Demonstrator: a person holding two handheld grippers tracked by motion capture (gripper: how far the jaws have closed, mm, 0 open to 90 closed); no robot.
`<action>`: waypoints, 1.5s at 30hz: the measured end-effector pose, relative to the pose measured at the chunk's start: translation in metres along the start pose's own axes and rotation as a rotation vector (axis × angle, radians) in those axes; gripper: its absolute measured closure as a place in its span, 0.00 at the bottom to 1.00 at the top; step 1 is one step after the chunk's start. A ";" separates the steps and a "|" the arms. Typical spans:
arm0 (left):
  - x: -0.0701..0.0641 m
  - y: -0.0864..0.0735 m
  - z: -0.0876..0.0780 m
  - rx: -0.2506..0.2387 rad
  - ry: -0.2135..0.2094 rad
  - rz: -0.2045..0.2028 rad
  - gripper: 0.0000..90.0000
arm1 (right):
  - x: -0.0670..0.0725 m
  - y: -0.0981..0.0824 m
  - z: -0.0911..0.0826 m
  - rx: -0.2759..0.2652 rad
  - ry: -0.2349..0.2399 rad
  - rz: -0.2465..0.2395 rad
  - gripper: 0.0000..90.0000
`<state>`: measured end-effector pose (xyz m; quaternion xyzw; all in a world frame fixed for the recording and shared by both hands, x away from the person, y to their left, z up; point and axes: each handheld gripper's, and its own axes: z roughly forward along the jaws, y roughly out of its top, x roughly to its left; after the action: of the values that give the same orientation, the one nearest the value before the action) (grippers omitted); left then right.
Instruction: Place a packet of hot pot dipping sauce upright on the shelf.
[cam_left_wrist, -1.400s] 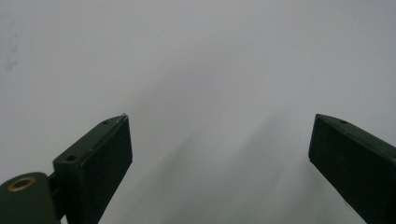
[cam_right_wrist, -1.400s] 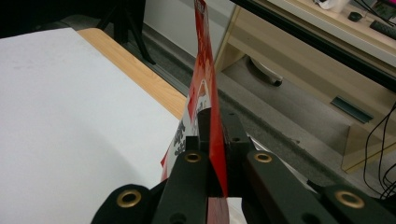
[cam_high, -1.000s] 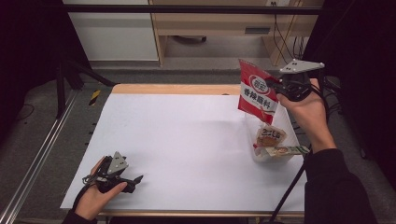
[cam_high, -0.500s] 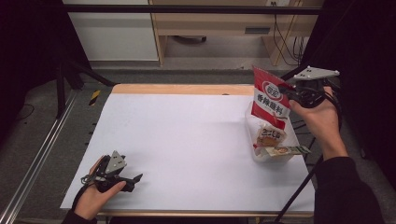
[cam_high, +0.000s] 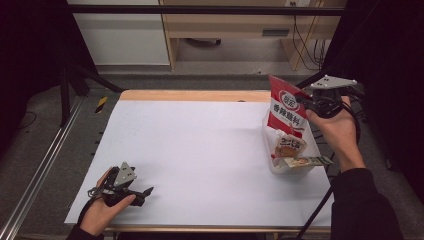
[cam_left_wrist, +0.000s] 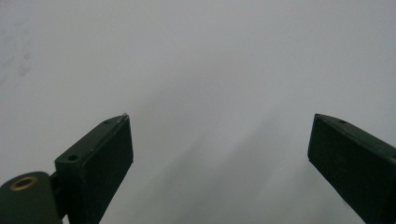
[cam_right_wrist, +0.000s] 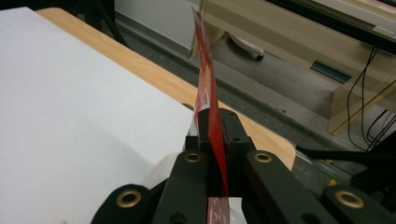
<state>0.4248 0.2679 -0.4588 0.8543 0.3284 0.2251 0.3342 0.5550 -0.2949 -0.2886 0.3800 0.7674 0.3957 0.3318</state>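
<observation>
My right gripper (cam_high: 305, 102) is shut on the top edge of a red and white snack bag (cam_high: 286, 114), which hangs upright with its lower end inside a clear plastic bin (cam_high: 278, 168) at the table's right edge. Other packets (cam_high: 290, 148) lie in that bin. In the right gripper view the bag (cam_right_wrist: 208, 91) stands edge-on, pinched between the two black jaws of the right gripper (cam_right_wrist: 215, 140). My left gripper (cam_high: 145, 191) rests on the white table (cam_high: 190, 150) near the front left corner. Its jaws stand open over bare white surface, left gripper (cam_left_wrist: 219, 154) holding nothing.
A wooden strip (cam_high: 190, 95) runs along the table's far edge. Beyond it is grey floor with wooden furniture legs and cables (cam_high: 300, 45). A metal rail (cam_high: 40, 170) runs along the left side. The person's right forearm (cam_high: 360, 200) comes in at the bottom right.
The right gripper has carried the snack bag to the right and down, so its lower end now sits in the clear bin. The left gripper has stayed where it was.
</observation>
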 end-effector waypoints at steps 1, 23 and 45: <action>0.000 0.000 0.000 0.001 -0.001 0.000 0.07 | 0.000 -0.001 0.002 -0.004 0.003 0.007 1.00; -0.001 0.000 0.001 0.010 -0.006 0.003 0.07 | -0.001 -0.036 0.017 -0.030 0.023 0.091 1.00; -0.002 0.000 0.001 0.011 -0.017 0.015 0.07 | -0.004 -0.054 0.001 0.079 -0.020 0.089 0.99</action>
<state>0.4240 0.2654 -0.4597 0.8605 0.3205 0.2184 0.3304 0.5399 -0.3195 -0.3346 0.4303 0.7616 0.3755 0.3063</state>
